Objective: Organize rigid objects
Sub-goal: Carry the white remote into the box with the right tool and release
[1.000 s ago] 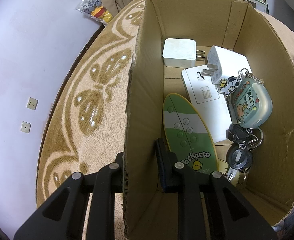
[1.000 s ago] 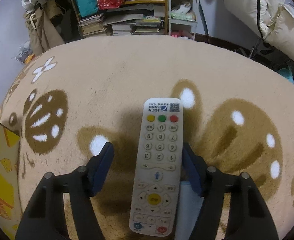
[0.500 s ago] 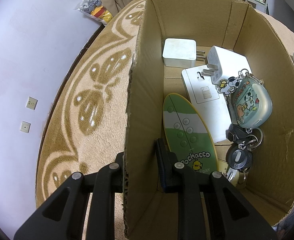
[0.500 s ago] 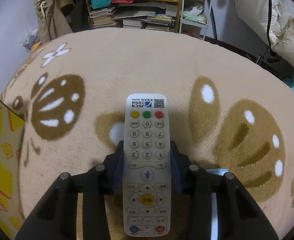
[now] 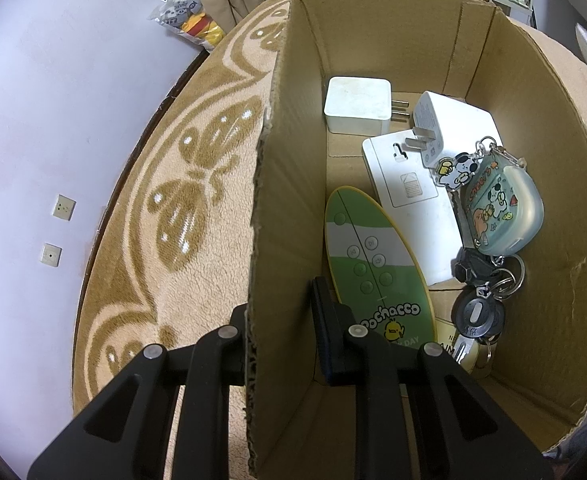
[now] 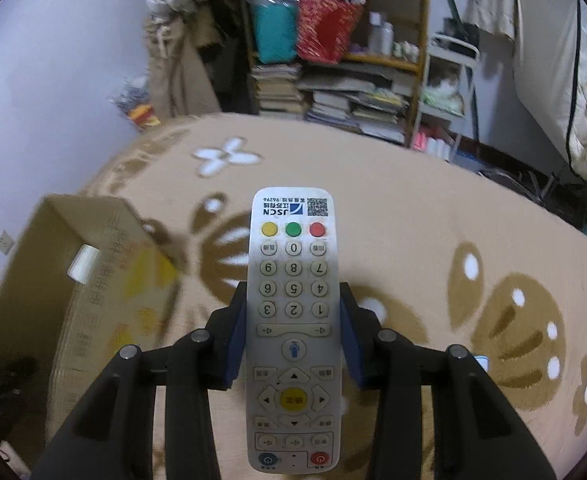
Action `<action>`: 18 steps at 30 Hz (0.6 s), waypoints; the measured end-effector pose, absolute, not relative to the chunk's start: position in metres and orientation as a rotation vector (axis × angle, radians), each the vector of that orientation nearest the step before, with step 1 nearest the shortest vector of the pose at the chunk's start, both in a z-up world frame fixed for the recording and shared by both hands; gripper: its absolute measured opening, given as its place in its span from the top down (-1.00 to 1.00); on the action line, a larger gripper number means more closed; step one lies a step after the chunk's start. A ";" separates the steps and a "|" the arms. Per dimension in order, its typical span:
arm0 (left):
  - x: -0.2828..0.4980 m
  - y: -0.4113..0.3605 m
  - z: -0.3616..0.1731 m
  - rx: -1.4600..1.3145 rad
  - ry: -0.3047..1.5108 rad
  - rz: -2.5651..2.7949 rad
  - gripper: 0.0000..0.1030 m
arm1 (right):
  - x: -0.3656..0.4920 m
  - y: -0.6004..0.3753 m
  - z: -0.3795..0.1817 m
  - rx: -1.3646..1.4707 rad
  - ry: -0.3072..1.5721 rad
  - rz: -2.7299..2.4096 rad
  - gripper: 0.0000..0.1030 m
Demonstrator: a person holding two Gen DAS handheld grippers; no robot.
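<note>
Left wrist view looks down into the cardboard box [image 5: 533, 184], its near wall standing on the patterned tan rug [image 5: 165, 240]. That wall is pinched by the left gripper [image 5: 281, 320], one finger outside on the rug side, the other inside the box, clamped tight on the cardboard. Only this camera shows the contents: a flat white device [image 5: 409, 200] across the floor of the box, a green surfboard-shaped remote [image 5: 369, 264] leaning beside it, a white charger block [image 5: 357, 106] at the far end, a second white plug adapter [image 5: 449, 124] resting on the flat device, a pale blue cartoon case [image 5: 501, 208] against the right wall, and a bunch of black keys [image 5: 479, 300] just below the case.

Right wrist view gives the other half of the story: the same box [image 6: 93, 280] seen blurred from outside at lower left, the rug [image 6: 433, 240] spreading ahead, a cluttered bookshelf [image 6: 333, 60] behind. Front and centre, the right gripper [image 6: 293, 336] is squeezed on the white remote control [image 6: 293, 312], blue pads pressing both long edges, keypad up. The remote is held clear above the rug, to the right of the box and outside it.
</note>
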State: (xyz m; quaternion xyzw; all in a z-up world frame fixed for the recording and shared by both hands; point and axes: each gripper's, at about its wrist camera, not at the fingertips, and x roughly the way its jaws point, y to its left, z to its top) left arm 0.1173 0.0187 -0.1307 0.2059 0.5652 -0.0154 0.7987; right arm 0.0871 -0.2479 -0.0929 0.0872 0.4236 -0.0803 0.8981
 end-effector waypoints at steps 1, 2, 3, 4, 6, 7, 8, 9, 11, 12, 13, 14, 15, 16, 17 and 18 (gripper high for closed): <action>0.117 0.018 -0.131 0.442 1.213 -0.033 0.61 | 0.085 -0.242 -0.087 0.188 0.863 -0.147 0.14; 0.117 0.018 -0.130 0.443 1.213 -0.033 0.61 | 0.084 -0.238 -0.082 0.195 0.853 -0.130 0.14; 0.117 0.018 -0.130 0.444 1.212 -0.033 0.61 | 0.083 -0.233 -0.077 0.204 0.841 -0.110 0.14; 0.117 0.018 -0.130 0.444 1.212 -0.033 0.61 | 0.083 -0.229 -0.074 0.209 0.833 -0.097 0.14; 0.117 0.018 -0.130 0.440 1.213 -0.032 0.61 | 0.080 -0.217 -0.065 0.221 0.819 -0.060 0.14; 0.117 0.018 -0.130 0.439 1.213 -0.032 0.61 | 0.079 -0.213 -0.063 0.224 0.815 -0.048 0.14; 0.117 0.017 -0.130 0.440 1.213 -0.032 0.61 | 0.077 -0.206 -0.059 0.223 0.809 -0.032 0.14; 0.117 0.017 -0.130 0.441 1.213 -0.032 0.61 | 0.075 -0.200 -0.057 0.219 0.803 -0.020 0.14; 0.117 0.017 -0.130 0.440 1.213 -0.033 0.61 | 0.072 -0.187 -0.053 0.212 0.791 0.008 0.14; 0.117 0.018 -0.130 0.440 1.213 -0.033 0.61 | 0.071 -0.184 -0.051 0.213 0.789 0.021 0.14; 0.117 0.017 -0.130 0.439 1.213 -0.033 0.61 | 0.070 -0.179 -0.050 0.216 0.786 0.035 0.14; 0.117 0.017 -0.130 0.439 1.213 -0.032 0.61 | 0.068 -0.175 -0.050 0.223 0.784 0.048 0.14; 0.117 0.018 -0.130 0.439 1.213 -0.033 0.61 | 0.067 -0.171 -0.049 0.232 0.782 0.060 0.14; 0.117 0.017 -0.130 0.440 1.213 -0.033 0.61 | 0.066 -0.166 -0.050 0.239 0.779 0.074 0.14; 0.117 0.018 -0.130 0.440 1.213 -0.032 0.61 | 0.065 -0.163 -0.051 0.243 0.779 0.085 0.14; 0.117 0.018 -0.130 0.439 1.213 -0.032 0.61 | 0.064 -0.159 -0.052 0.248 0.780 0.099 0.14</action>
